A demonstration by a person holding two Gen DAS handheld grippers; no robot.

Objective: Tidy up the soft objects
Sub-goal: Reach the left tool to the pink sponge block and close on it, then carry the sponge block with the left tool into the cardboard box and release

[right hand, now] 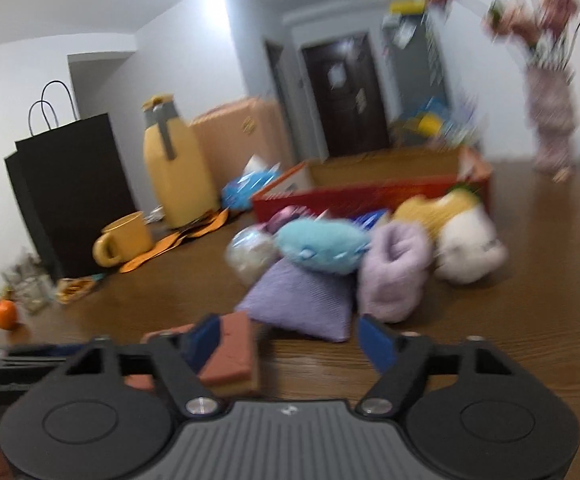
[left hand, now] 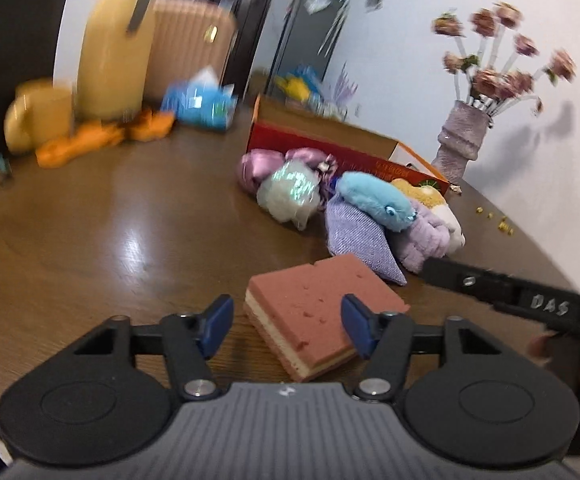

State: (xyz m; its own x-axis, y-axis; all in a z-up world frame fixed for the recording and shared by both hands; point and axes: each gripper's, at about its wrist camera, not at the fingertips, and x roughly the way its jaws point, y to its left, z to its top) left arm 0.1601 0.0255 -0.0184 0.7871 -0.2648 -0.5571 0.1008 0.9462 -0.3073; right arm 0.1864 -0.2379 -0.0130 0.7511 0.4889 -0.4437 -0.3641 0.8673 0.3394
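My left gripper is half open over the pink sponge on the desk, pads not touching it. My right gripper is half open, nothing between its pads. Beyond: purple pouch, blue plush, lilac slipper piled just before the red box. Vase stands farther back.

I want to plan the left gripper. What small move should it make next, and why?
Probably ease the left gripper forward and close on the pink sponge: the sponge lies flat on the table between its open fingers, not yet gripped.
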